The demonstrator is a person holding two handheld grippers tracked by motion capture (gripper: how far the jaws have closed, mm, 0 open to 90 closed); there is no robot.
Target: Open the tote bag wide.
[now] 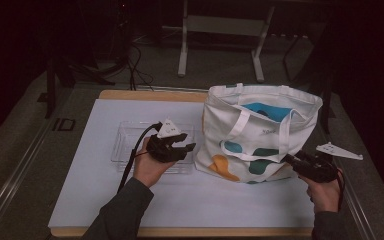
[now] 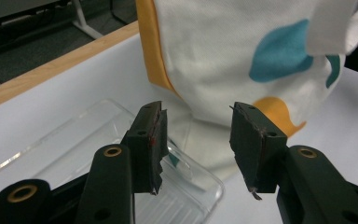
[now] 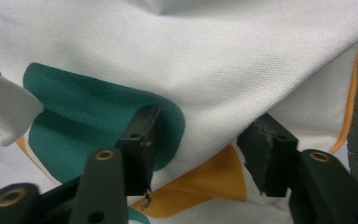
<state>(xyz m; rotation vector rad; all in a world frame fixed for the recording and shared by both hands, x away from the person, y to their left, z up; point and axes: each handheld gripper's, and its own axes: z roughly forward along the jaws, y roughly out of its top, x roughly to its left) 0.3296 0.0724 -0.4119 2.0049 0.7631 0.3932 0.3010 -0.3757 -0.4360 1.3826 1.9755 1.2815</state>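
Note:
A white cloth tote bag [image 1: 260, 135] with teal, green and orange patches stands upright on the white board [image 1: 205, 200], its mouth open and its handles hanging down the front. My left gripper [image 1: 187, 147] hovers just left of the bag's lower corner, above a clear plastic tray [image 1: 125, 145]. In the left gripper view it [image 2: 198, 135] is open with nothing between its jaws, and the bag [image 2: 223, 46] lies beyond. My right gripper [image 1: 286, 159] points at the bag's lower right corner. Its jaws [image 3: 205, 135] stand apart right against the cloth [image 3: 214, 56].
The clear tray [image 2: 74, 140] is empty and lies left of the bag. The board's wooden edge [image 1: 145, 94] runs along the back. Grey table surface surrounds the board, and a white frame's legs [image 1: 182, 55] stand on the dark floor behind.

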